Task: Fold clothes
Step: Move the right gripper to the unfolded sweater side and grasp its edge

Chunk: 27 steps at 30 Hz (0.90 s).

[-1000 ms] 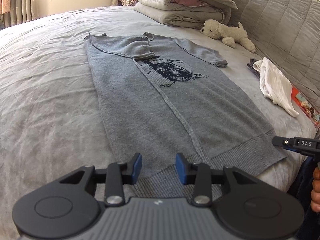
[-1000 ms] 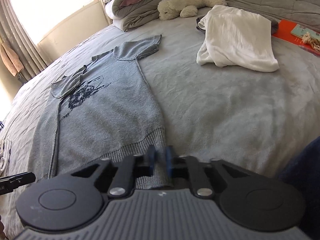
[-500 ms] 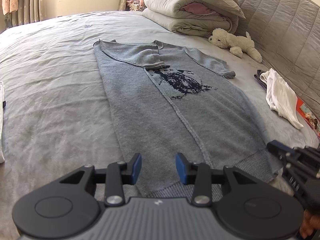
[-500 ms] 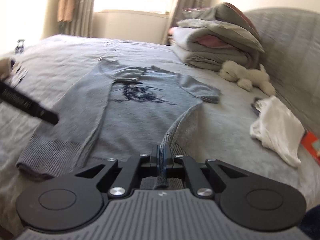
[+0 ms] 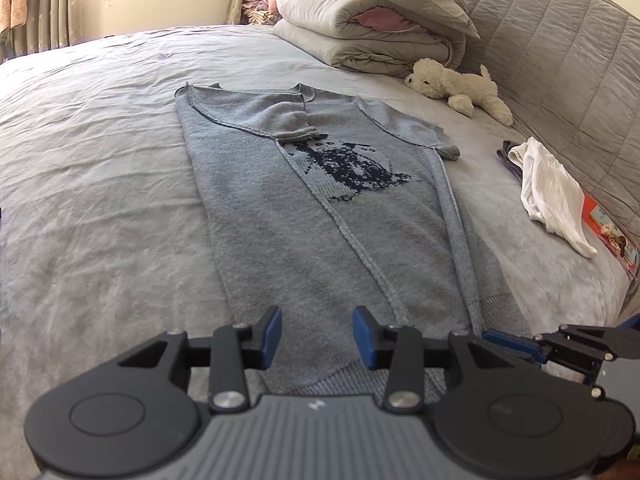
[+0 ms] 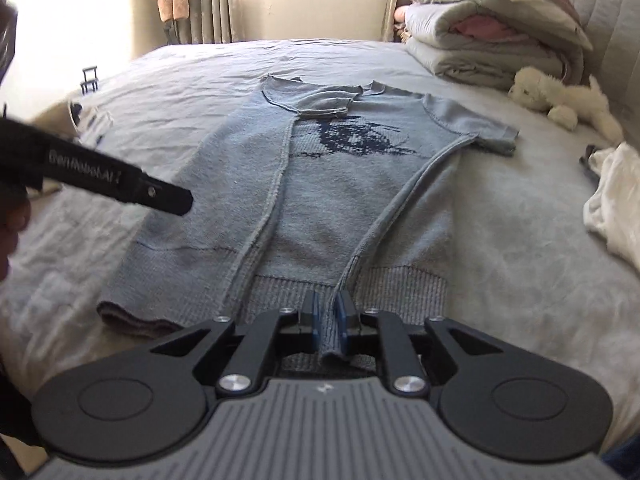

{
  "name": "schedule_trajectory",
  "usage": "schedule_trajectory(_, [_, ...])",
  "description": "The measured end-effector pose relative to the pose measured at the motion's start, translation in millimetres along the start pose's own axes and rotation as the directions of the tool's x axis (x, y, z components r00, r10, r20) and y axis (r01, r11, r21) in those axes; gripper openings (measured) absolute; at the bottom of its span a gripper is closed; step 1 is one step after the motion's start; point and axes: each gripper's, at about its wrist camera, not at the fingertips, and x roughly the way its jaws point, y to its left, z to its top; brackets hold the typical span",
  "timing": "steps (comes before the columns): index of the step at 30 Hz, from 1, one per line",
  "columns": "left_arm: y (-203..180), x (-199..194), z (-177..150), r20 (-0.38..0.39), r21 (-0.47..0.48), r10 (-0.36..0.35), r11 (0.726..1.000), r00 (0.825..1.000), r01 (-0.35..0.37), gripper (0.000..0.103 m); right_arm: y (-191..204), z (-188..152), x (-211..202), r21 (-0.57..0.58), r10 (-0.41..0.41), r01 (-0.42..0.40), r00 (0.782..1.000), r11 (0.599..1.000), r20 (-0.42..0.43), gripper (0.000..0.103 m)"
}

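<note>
Sweater: the grey knit sweater (image 5: 320, 216) with a dark blue motif lies flat on the bed (image 5: 100, 184), collar toward the folded duvets (image 5: 372, 28), ribbed hem nearest the cameras.
Sweater's shape: one side and its sleeve are folded over the chest; the other side edge is drawn inward in a raised ridge running from the hem.
Right gripper: the right gripper (image 6: 328, 320) is clamped on the sweater's ribbed hem, knit bunched between its blue pads.
Left gripper: the left gripper (image 5: 316, 336) hangs just above the sweater's hem with its jaws apart, nothing between them.
Beside the sweater: a white garment (image 5: 552, 196) lies well apart on the short-sleeve side.
Beyond the sweater: a white plush dog (image 5: 456, 88) rests near the duvets.
</note>
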Motion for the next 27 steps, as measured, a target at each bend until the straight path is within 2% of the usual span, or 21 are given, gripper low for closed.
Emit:
schedule_trajectory(1, [-1.4,-0.3,-0.5,0.004,0.007,-0.005,1.000,1.000,0.005,0.042,-10.5,7.2,-4.1,0.060,0.045,-0.045,0.999,0.997,0.008,0.021])
schedule_trajectory(2, [-2.0,-0.4,-0.9,0.004,0.011,-0.010,1.000,1.000,0.010,0.042,-21.2,14.4,-8.2,0.120,0.088,-0.089,0.996,0.989,0.019,0.035])
schedule_trajectory(3, [-2.4,-0.4,-1.2,0.003,0.014,-0.015,1.000,1.000,0.015,0.042,-36.6,22.3,-16.6,0.195,0.095,-0.106,0.993,0.975,0.064,0.047])
schedule_trajectory(4, [-2.7,-0.2,-1.3,0.005,0.016,-0.024,1.000,1.000,0.024,0.042,-52.3,30.3,-25.1,0.270,0.096,-0.123,0.989,0.955,0.112,0.067])
schedule_trajectory(5, [-3.0,0.1,-1.4,0.007,0.017,-0.033,0.999,0.999,0.033,0.042,-70.9,40.1,-25.4,0.335,0.083,-0.123,0.988,0.934,0.131,0.070])
schedule_trajectory(7, [-3.8,0.8,-1.0,0.011,0.021,-0.046,0.999,0.999,0.045,0.042,-108.4,59.9,-25.1,0.459,0.051,-0.122,0.985,0.880,0.163,0.070])
schedule_trajectory(9, [-5.6,1.7,0.0,0.018,0.032,-0.056,0.998,0.998,0.055,0.043,-154.0,83.2,-9.8,0.580,0.027,-0.113,0.988,0.807,0.155,0.070])
schedule_trajectory(14, [-7.8,6.6,3.2,0.038,0.051,-0.079,0.996,0.996,0.077,0.048,-227.1,118.4,59.6,0.732,-0.061,-0.015,0.995,0.681,0.078,0.070])
schedule_trajectory(16, [-5.5,10.3,4.6,0.038,0.056,-0.078,0.996,0.996,0.076,0.048,-245.4,121.8,84.7,0.774,-0.045,-0.025,0.997,0.633,0.069,0.070])
schedule_trajectory(18, [-1.7,12.8,6.2,0.034,0.055,-0.074,0.996,0.997,0.072,0.048,-255.0,127.3,109.8,0.797,-0.042,-0.017,0.998,0.603,0.054,0.070])
schedule_trajectory(21, [7.1,15.9,9.6,0.029,0.043,-0.068,0.997,0.997,0.067,0.048,-259.0,136.4,136.9,0.805,-0.089,0.030,0.996,0.592,0.028,0.070])
schedule_trajectory(22, [10.1,16.9,10.8,0.027,0.038,-0.066,0.997,0.997,0.065,0.048,-258.1,138.9,143.0,0.804,-0.094,0.033,0.995,0.593,0.028,0.069])
schedule_trajectory(23, [12.8,17.7,12.0,0.025,0.030,-0.065,0.997,0.998,0.064,0.048,-257.1,141.5,149.0,0.803,-0.098,0.036,0.995,0.595,0.029,0.061])
schedule_trajectory(24, [15.5,18.4,13.3,0.023,0.022,-0.064,0.998,0.998,0.064,0.048,-253.8,146.6,151.8,0.781,-0.107,0.048,0.994,0.622,0.024,0.055])
schedule_trajectory(25, [18.1,19.1,14.6,0.021,0.013,-0.063,0.998,0.998,0.063,0.048,-250.6,153.4,157.2,0.757,-0.113,0.061,0.994,0.650,0.016,0.029])
schedule_trajectory(26, [20.3,19.3,15.6,0.019,0.005,-0.064,0.998,0.998,0.064,0.048,-246.2,158.9,161.1,0.743,-0.133,0.079,0.991,0.664,0.013,0.011])
schedule_trajectory(27, [23.0,19.1,15.7,0.018,-0.001,-0.065,0.998,0.998,0.065,0.048,-241.8,164.3,165.0,0.729,-0.155,0.098,0.988,0.677,0.011,0.011])
